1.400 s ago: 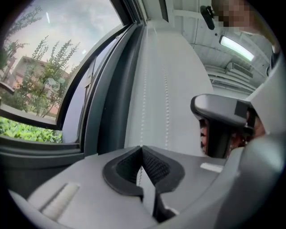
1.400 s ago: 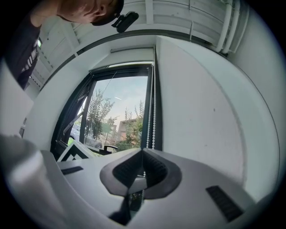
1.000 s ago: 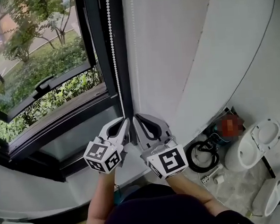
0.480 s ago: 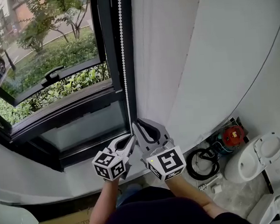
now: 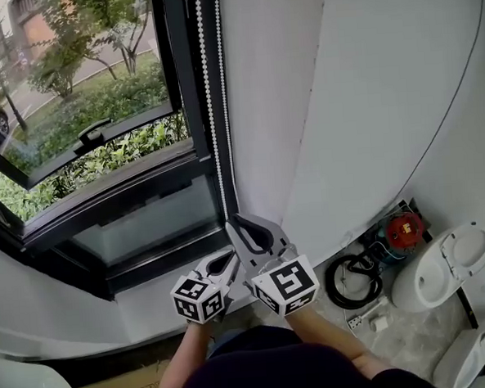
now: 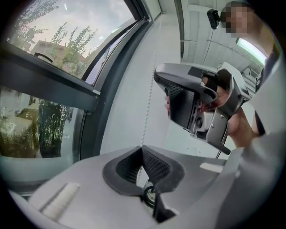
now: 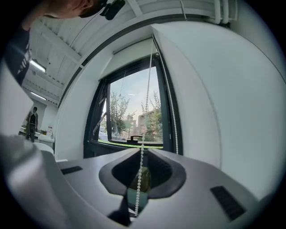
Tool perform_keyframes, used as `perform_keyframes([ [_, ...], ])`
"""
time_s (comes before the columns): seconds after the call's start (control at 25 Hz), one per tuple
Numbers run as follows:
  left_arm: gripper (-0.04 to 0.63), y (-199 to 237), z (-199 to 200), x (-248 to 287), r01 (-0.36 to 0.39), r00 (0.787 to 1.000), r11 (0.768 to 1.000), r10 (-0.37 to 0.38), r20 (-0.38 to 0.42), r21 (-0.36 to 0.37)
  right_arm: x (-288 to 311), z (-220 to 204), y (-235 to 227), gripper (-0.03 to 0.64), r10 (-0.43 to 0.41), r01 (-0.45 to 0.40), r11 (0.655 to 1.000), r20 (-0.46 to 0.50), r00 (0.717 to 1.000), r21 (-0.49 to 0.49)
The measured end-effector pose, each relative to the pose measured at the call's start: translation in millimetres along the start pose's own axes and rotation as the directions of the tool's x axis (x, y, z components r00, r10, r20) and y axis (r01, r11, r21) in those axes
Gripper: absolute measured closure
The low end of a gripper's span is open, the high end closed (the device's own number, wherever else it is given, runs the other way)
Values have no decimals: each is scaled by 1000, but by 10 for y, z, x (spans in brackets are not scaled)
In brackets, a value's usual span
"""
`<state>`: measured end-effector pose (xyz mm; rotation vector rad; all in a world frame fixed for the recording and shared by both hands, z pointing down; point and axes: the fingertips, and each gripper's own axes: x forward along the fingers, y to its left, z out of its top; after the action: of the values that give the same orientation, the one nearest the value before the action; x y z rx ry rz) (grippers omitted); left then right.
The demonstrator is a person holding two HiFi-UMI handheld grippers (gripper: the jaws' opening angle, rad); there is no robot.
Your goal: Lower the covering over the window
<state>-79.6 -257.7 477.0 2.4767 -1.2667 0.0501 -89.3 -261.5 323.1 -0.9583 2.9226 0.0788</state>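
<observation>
left gripper [image 6: 142,148] + right gripper [image 7: 142,151]: both pinched shut on bead chain [image 5: 213,109] | feel: light, limp, slick, so it likely slips | hold: squarely across the beads — pull steadily, no jerking

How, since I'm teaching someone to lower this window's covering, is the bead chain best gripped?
Pinch one strand of the bead chain, coming level from the room side, jaws closing across it. It hangs straight beside the window frame, so beads should stop it slipping. The left gripper and right gripper hold it so.

Unfinished reno rm, loose toilets [image 5: 447,257] on floor [image 5: 410,326], coiled cable [image 5: 350,273]
</observation>
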Motion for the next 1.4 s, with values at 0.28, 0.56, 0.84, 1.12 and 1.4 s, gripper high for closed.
perform_keyframes([
  [0.28, 584, -59, -450, -195, 15, 997, 998, -21, -78, -65, -69, -114, 203, 603, -17, 20, 999, -42, 999, 48],
  [0.56, 584, -190, -517, -403, 59, 997, 997, -61, -53, -41, -150, -176, 417, 603, -41, 45, 997, -62, 997, 62],
  [0.84, 583, -420, -552, -660, 150, 987, 989, -149, 55, -12, -306, -126, 553, 603, -18, 20, 999, -47, 999, 46],
  [1.12, 583, -500, -624, -815, 225, 969, 974, -225, 100, 13, -371, -195, 750, 604, 85, -83, 996, -90, 992, 21],
  [1.4, 583, -588, -683, -931, 306, 942, 952, -301, 146, -9, -400, -321, 777, 604, 173, -160, 982, -137, 975, 101],
])
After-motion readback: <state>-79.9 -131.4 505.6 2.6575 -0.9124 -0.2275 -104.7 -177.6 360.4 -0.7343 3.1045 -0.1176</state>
